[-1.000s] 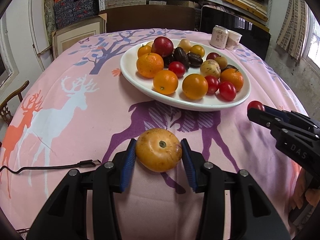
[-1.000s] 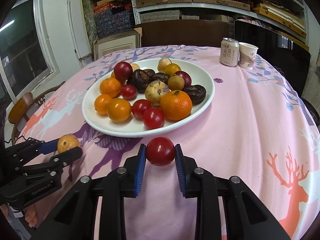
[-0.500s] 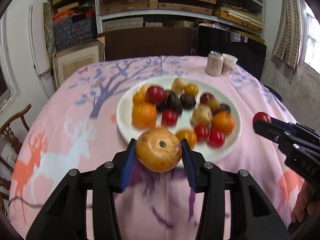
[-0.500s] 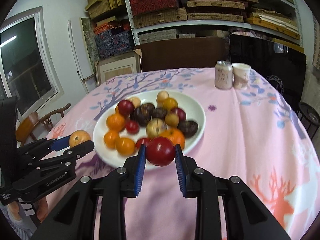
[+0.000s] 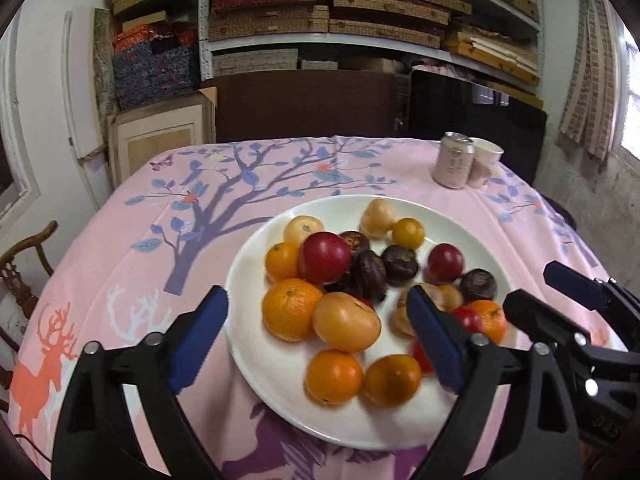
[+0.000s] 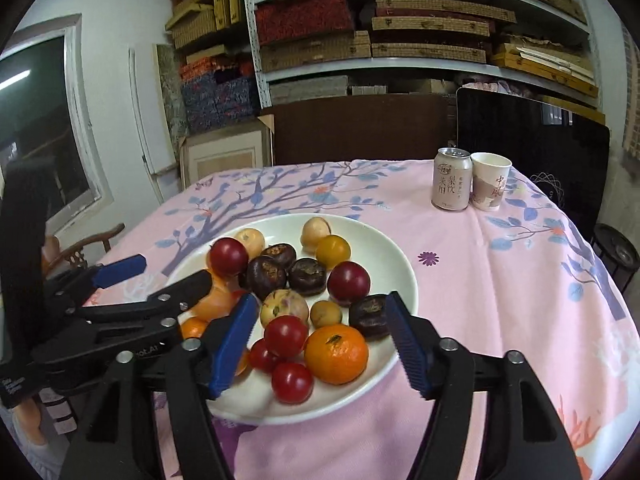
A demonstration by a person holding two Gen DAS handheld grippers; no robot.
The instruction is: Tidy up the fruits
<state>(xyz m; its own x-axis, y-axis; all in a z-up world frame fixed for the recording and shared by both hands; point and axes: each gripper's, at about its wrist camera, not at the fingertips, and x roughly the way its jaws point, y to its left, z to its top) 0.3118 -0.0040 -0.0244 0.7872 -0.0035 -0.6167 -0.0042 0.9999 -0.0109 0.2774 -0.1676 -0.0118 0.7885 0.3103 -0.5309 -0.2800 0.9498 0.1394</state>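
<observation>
Both grippers hang over the white plate of fruit on the pink tablecloth with deer and a tree on it.

The left gripper has just been opening its jaws, and now they stand wide apart. The big yellow-orange fruit sits between them but no pad presses on it. It rests on the plate, touching an orange on its left (it looks a bit blurry, so I cannot tell if it is lying flat yet).

The right gripper has just been opening too. Its blue pads are apart and hold nothing. The red tomato lies between them on top of the other small tomatoes, just beside a big orange at the near edge of the plate.

Far back on the table stand a pink can and a paper cup, touching each other.
</observation>
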